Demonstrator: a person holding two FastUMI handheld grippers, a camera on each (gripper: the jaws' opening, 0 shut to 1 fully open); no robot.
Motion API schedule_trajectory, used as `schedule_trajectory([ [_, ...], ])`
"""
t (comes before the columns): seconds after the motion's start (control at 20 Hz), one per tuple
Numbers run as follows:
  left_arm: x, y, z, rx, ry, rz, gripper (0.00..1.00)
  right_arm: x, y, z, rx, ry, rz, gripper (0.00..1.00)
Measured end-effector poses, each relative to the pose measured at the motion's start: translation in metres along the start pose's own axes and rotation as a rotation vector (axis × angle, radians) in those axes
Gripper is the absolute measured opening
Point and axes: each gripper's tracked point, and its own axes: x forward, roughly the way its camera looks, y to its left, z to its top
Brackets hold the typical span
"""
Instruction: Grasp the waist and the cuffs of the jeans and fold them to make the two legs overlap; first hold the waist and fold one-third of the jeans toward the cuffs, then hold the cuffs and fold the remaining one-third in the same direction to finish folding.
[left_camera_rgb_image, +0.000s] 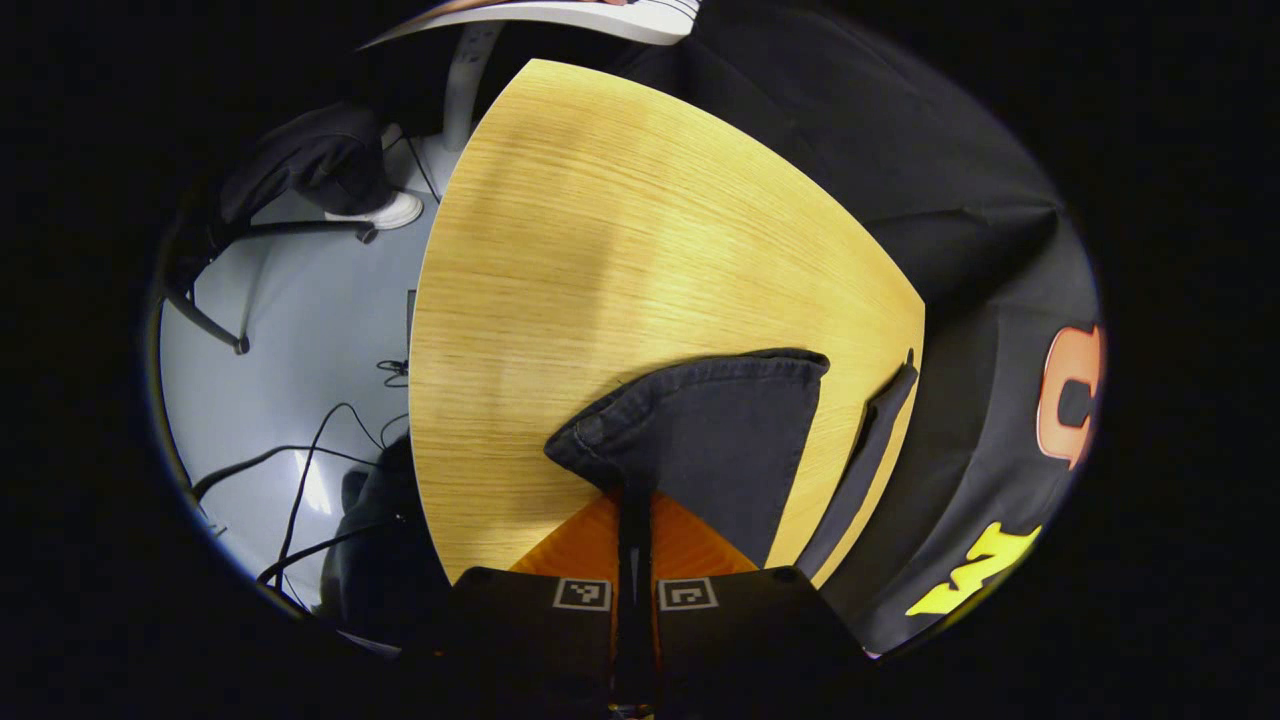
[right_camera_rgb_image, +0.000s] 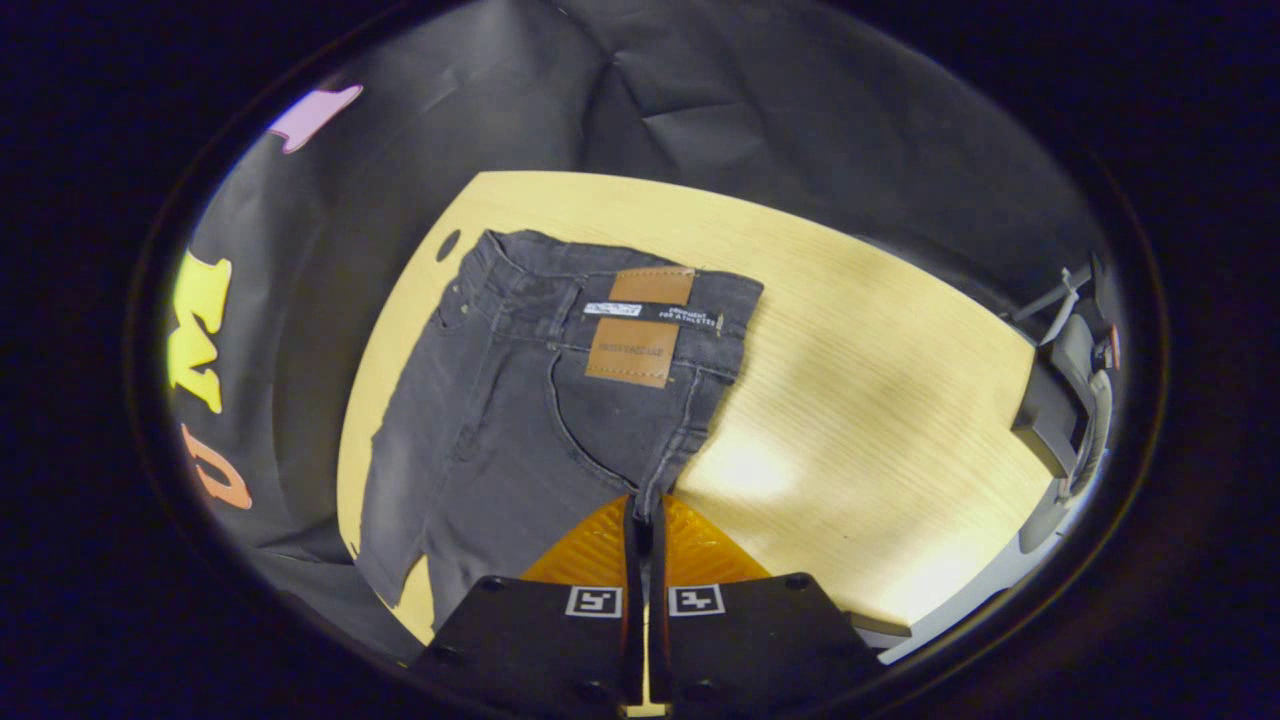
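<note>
Jeans (right_camera_rgb_image: 520, 400) lie flat on the counter (right_camera_rgb_image: 850, 400), soft, floppy, fairly heavy denim (stiffest at hems and waistband, best holds), left claw (left_camera_rgb_image: 634, 500) pinching a cuff corner, right claw (right_camera_rgb_image: 643, 520) pressed together on the leg edge.

One pair of dark grey denim jeans (right_camera_rgb_image: 520, 400) lies on one light wood-grain counter (right_camera_rgb_image: 850, 400), with one tan leather patch (right_camera_rgb_image: 640, 325) at the waist. In the left gripper view, one hemmed cuff end (left_camera_rgb_image: 700, 420) of the jeans shows. Each view shows one set of tongs (left_camera_rgb_image: 634, 500) (right_camera_rgb_image: 645, 520), two in all.
</note>
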Motion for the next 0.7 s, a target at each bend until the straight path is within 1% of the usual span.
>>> schedule_trajectory([
  [0.15,-0.007,-0.028,0.004,-0.006,0.006,-0.040,0.03,-0.021,0.021,0.006,0.029,-0.013,0.105,0.02],
  [0.25,-0.013,-0.057,0.005,0.011,0.002,-0.070,0.03,-0.041,0.035,0.015,0.043,-0.039,0.180,0.02],
  [0.35,-0.016,-0.087,0.003,0.030,0.002,-0.098,0.03,-0.060,0.064,0.025,0.040,-0.070,0.250,0.02],
  [0.5,-0.018,-0.134,0.004,0.054,-0.004,-0.138,0.03,-0.064,0.123,0.043,0.007,-0.119,0.330,0.02],
  [0.55,-0.016,-0.150,0.004,0.072,-0.012,-0.149,0.03,-0.062,0.138,0.050,-0.002,-0.134,0.349,0.00],
  [0.6,-0.011,-0.167,0.005,0.080,-0.015,-0.164,0.03,-0.062,0.150,0.056,-0.006,-0.144,0.365,0.02],
  [0.65,-0.003,-0.191,0.004,0.077,-0.017,-0.186,0.03,-0.059,0.161,0.063,-0.004,-0.148,0.378,0.00],
  [0.7,0.003,-0.210,0.005,0.074,-0.014,-0.197,0.03,-0.054,0.172,0.069,-0.001,-0.153,0.391,0.00],
])
